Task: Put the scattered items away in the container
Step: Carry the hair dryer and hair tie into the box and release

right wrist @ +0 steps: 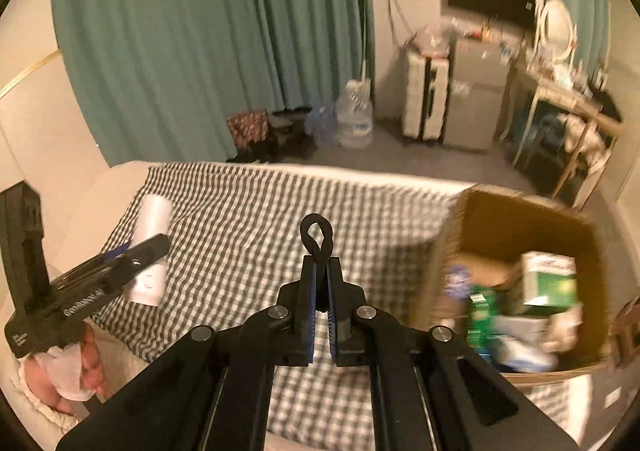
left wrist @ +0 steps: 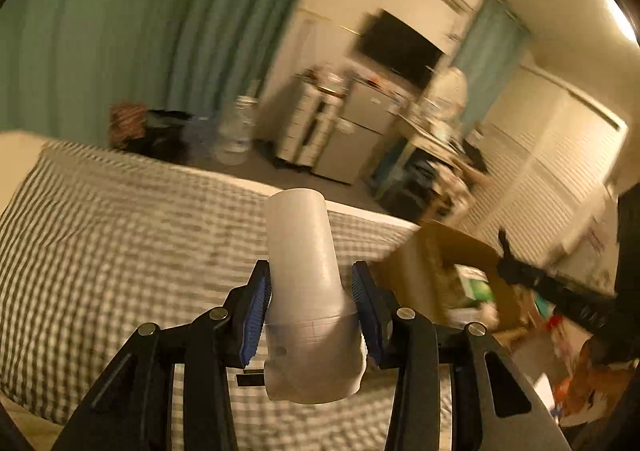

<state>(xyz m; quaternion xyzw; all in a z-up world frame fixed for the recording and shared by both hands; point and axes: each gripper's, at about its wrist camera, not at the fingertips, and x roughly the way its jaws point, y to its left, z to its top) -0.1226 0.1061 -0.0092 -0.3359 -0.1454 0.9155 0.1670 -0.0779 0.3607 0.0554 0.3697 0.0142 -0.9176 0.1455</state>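
Both pairs of jaws are clamped: the left gripper [left wrist: 310, 315] holds a white plastic cylinder-shaped bottle [left wrist: 304, 275] by its lower part, and the right gripper [right wrist: 321, 283] is pressed together on a thin black looped cord [right wrist: 318, 237]. Several packages already lie in the open brown cardboard box [right wrist: 516, 211] at the right end of the grey-and-white checked bed cover [right wrist: 248, 219], so I judge only these two held things remain. Nothing else lies on the cover, leaving free room toward the box's near rim.
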